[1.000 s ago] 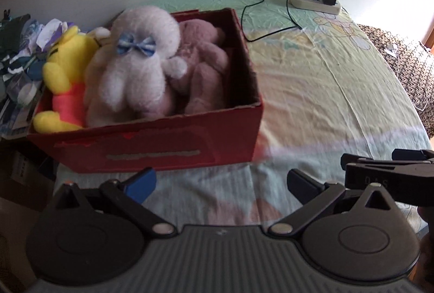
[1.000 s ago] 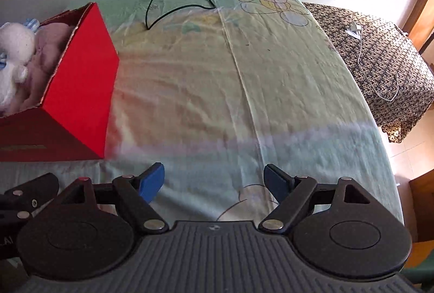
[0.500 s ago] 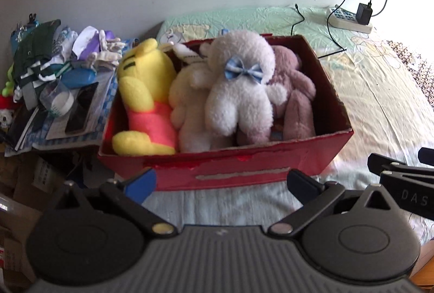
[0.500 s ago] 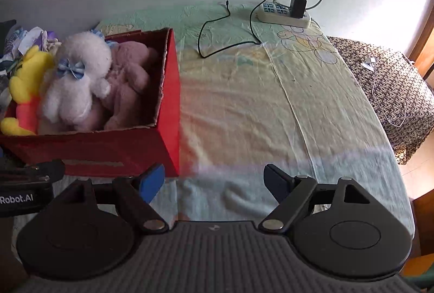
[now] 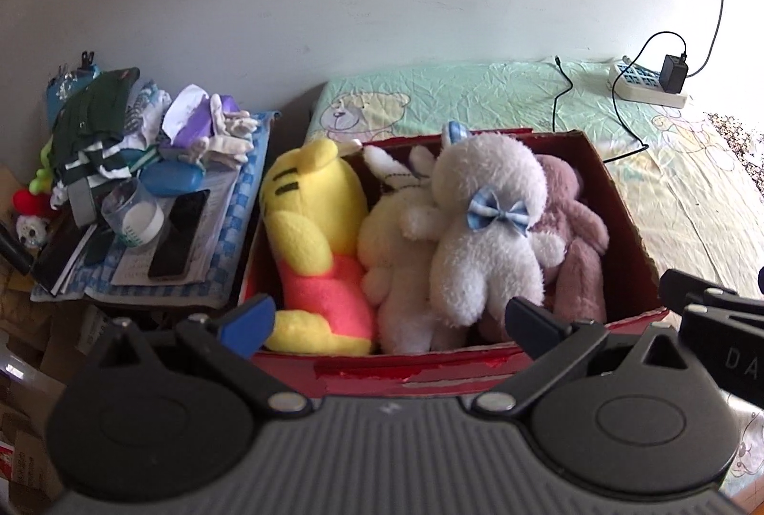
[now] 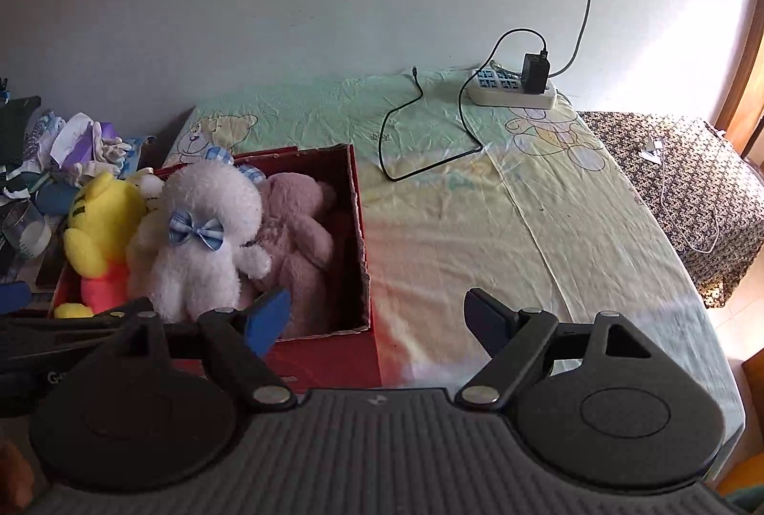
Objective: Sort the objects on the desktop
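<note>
A red cardboard box (image 5: 620,209) (image 6: 358,204) stands on the left part of a bed. It holds a yellow bear with a pink shirt (image 5: 310,238) (image 6: 98,228), a cream plush (image 5: 396,238), a white plush with a blue bow (image 5: 487,247) (image 6: 200,238) and a mauve bear (image 5: 573,238) (image 6: 296,233). My left gripper (image 5: 389,319) is open over the box's near wall, nothing between its fingers. My right gripper (image 6: 377,314) is open by the box's right front corner, also empty.
Left of the box a low stand carries folded clothes (image 5: 95,123), a dark phone (image 5: 179,233), a plastic cup (image 5: 133,219) and papers. A white power strip (image 6: 513,90) with a black charger and cable (image 6: 420,142) lies at the bed's far edge. A patterned cloth (image 6: 692,190) lies right.
Both grippers have risen and tipped up; the left one swung left, bringing the whole box and the cluttered stand into view. Both stay open and empty.
</note>
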Available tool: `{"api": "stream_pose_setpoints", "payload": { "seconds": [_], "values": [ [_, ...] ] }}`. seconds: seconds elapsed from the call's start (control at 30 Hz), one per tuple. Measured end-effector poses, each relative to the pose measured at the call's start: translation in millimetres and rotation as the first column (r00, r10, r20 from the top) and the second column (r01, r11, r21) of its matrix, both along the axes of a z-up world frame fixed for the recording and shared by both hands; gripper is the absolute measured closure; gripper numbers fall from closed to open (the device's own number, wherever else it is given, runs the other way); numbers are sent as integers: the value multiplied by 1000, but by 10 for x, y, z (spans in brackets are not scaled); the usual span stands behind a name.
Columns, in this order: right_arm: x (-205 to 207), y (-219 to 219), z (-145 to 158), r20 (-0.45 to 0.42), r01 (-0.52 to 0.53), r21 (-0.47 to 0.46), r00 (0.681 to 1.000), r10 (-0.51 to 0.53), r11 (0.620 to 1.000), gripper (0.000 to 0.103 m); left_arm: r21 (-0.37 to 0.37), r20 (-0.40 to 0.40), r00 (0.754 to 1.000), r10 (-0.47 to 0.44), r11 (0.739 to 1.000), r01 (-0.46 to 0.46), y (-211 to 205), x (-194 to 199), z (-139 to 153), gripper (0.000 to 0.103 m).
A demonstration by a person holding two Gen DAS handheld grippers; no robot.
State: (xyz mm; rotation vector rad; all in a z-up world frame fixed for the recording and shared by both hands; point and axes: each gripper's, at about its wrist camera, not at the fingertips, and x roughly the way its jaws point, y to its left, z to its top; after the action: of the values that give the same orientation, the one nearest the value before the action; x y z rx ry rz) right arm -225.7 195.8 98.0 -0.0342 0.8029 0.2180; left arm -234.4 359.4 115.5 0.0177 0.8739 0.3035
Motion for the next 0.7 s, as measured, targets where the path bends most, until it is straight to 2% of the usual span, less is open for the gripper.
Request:
{"api": "stream_pose_setpoints", "payload": {
  "seconds": [0.17,0.3,0.4,0.53,0.7],
  "values": [
    [28,81,-43,8,1,-36,1000,0,999,20,-13,1,1000,6,1000,-6,49,19,-51,0],
    [100,77,-57,-17,-1,0,1000,1,1000,20,-22,-4,1000,20,1000,-20,95,48,-75,0],
    [105,123,-58,-9,-6,-10,1000,6,1000,20,-38,-6,1000,28,999,-28,128,56,-96,0],
    [101,203,-68,4,-36,-39,999,36,999,20,-10,-12,999,51,999,-51,146,61,-129,0],
    [134,273,-82,-12,-69,-36,998,69,997,20,-29,-22,997,74,997,-74,244,61,-154,0]
  ]
}}
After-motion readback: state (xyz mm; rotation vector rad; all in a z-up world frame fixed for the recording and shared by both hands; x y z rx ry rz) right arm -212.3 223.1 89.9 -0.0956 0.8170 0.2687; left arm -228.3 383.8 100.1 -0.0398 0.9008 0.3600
